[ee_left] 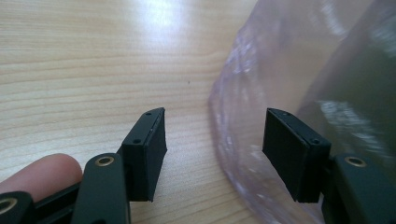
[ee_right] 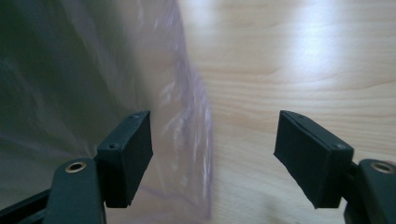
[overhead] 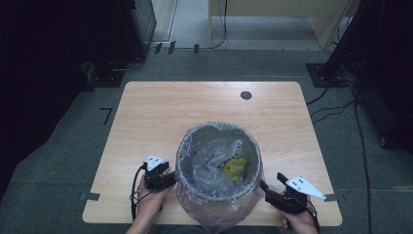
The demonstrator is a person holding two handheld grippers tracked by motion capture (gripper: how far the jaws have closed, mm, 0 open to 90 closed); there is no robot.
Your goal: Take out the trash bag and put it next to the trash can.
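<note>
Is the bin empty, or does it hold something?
Not empty: inside the bin, a yellow scrap lies on the clear liner bag.

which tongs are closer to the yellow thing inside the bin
Right. The right tongs sit just outside the bin on the side where the yellow scrap lies. The left tongs are at the opposite side, farther across the bin liner.

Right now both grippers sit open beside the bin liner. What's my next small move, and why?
Probably close the left gripper on the bag's loose fold. In the left gripper view that fold already lies between its open jaws, untouched by either pad. The right gripper is equally open beside the bin, so it could follow.
</note>
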